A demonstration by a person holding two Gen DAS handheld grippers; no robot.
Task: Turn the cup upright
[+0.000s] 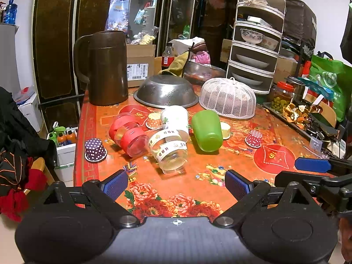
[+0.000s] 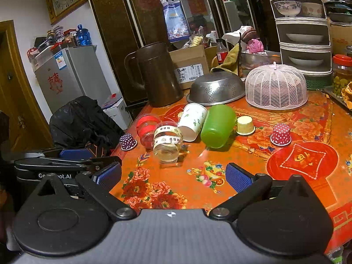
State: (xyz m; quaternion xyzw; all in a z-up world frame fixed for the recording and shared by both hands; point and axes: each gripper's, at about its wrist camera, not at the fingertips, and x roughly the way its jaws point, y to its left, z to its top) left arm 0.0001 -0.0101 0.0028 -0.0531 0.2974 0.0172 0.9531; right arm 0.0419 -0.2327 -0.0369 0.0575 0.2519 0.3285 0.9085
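Note:
Several cups lie on their sides in a cluster on the red floral table (image 1: 180, 189): a green plastic cup (image 1: 208, 131) (image 2: 216, 126), a white paper cup (image 1: 176, 118) (image 2: 193, 118), a clear cup with "MBD" bands (image 1: 168, 148) (image 2: 167, 142) and a clear cup with red bands (image 1: 128, 134) (image 2: 147, 127). My left gripper (image 1: 176, 184) is open and empty, low over the table, short of the cups. My right gripper (image 2: 173, 176) is open and empty, just right of the left one, also short of the cups.
Small paper cups stand upside down: purple dotted (image 1: 95, 150), red dotted (image 1: 254, 138), yellow (image 2: 245, 125). Behind are a brown jug (image 1: 105, 68), a steel colander (image 1: 166, 92), a white mesh food cover (image 1: 228, 98) and a tiered rack (image 1: 256, 39). The table's left edge is near.

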